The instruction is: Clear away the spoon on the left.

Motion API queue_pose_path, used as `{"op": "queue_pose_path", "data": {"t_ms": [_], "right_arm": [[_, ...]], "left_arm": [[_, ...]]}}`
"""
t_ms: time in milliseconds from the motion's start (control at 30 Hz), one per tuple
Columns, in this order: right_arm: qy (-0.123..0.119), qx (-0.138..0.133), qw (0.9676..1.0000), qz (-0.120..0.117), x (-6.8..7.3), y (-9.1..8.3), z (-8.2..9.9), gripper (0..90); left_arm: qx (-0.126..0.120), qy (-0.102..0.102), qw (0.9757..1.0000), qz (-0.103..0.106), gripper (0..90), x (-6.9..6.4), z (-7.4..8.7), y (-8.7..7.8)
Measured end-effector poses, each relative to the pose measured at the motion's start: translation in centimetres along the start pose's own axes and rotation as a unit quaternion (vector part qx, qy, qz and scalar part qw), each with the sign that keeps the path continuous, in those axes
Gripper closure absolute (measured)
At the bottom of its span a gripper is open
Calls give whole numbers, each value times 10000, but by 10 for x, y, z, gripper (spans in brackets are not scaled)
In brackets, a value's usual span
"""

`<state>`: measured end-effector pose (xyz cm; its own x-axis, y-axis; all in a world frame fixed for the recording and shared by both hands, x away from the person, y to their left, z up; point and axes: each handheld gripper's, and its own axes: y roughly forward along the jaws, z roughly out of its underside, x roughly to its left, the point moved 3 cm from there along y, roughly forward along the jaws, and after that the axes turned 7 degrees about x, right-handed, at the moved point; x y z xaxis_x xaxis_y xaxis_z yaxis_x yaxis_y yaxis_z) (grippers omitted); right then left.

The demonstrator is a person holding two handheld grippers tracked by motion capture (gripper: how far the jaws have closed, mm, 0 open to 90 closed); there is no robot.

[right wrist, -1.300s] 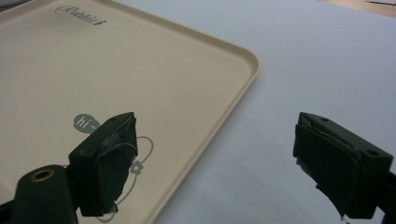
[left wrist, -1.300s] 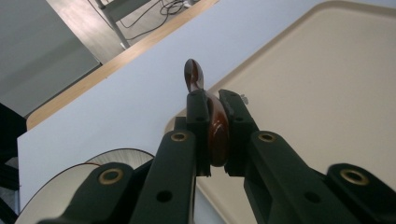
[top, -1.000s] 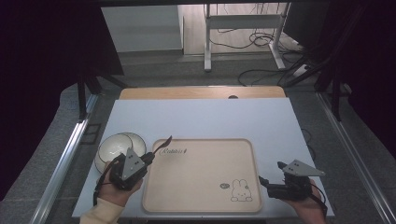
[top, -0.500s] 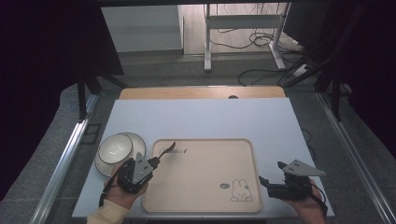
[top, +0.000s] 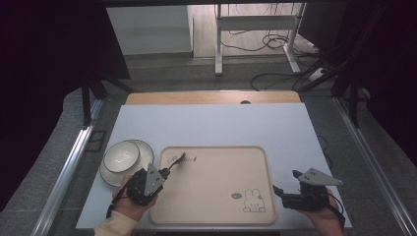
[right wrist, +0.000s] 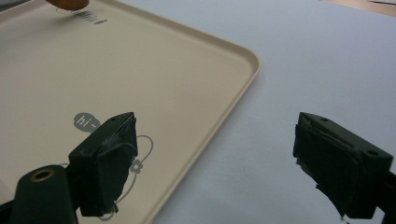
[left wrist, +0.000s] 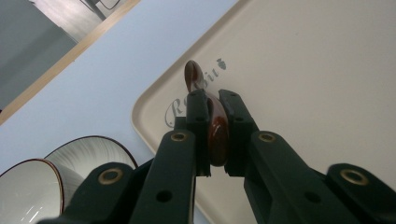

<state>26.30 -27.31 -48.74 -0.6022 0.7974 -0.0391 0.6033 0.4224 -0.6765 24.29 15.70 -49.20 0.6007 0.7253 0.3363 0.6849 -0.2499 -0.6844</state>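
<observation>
one spoon point(left wrist: 215, 126) clamped in left tool point(left wrist: 215, 133) (over the tray point(top: 221, 196)).

we take this for a lab or test room set up for recording, not a home. the white table point(top: 211, 123) stands on grey carpet point(top: 196, 78) between two metal rails point(top: 69, 167), with dark curtains point(top: 54, 44) hung on either side, like a booth. behind it loose cables point(top: 268, 44) trail over a bare wooden floor around the metal legs of a bench point(top: 219, 39). the tableware looks staged: a cream tray point(top: 216, 206) with a printed rabbit, and a bowl on a plate point(top: 142, 150) just beside it. a person's hands work handheld grippers fitted with cameras and tracking plates.
</observation>
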Motion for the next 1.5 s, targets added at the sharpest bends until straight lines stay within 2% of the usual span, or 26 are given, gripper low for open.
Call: {"op": "queue_pose_path", "data": {"t_ms": [200, 300, 467, 500, 933, 1200, 1400, 1500], "right_arm": [[-12, 8, 10000, 9, 0, 0, 0, 135], [-14, 11, 10000, -6, 0, 0, 0, 135], [-19, 29, 10000, -16, 0, 1, 1, 135], [-20, 29, 10000, -15, 0, 1, 1, 135], [-45, 75, 9999, -57, 1, 2, 1, 135], [-47, 94, 9999, -71, 1, 2, 2, 135], [-61, 111, 9999, -85, 2, 3, 2, 135], [-62, 114, 9999, -78, 2, 3, 2, 135]], "left_arm": [[53, 164, 9998, -16, 845, -5, 0, 3], [134, 388, 9991, -112, 844, -12, 0, 5], [202, 523, 9983, -156, 841, -17, 1, 7], [262, 604, 9977, -157, 840, -21, 1, 7], [478, 854, 9952, -42, 814, -38, 3, 11], [623, 867, 9942, 125, 775, -41, 5, 15], [849, 947, 9912, 371, 742, -48, 8, 23], [884, 926, 9907, 460, 724, -49, 8, 25]]}}
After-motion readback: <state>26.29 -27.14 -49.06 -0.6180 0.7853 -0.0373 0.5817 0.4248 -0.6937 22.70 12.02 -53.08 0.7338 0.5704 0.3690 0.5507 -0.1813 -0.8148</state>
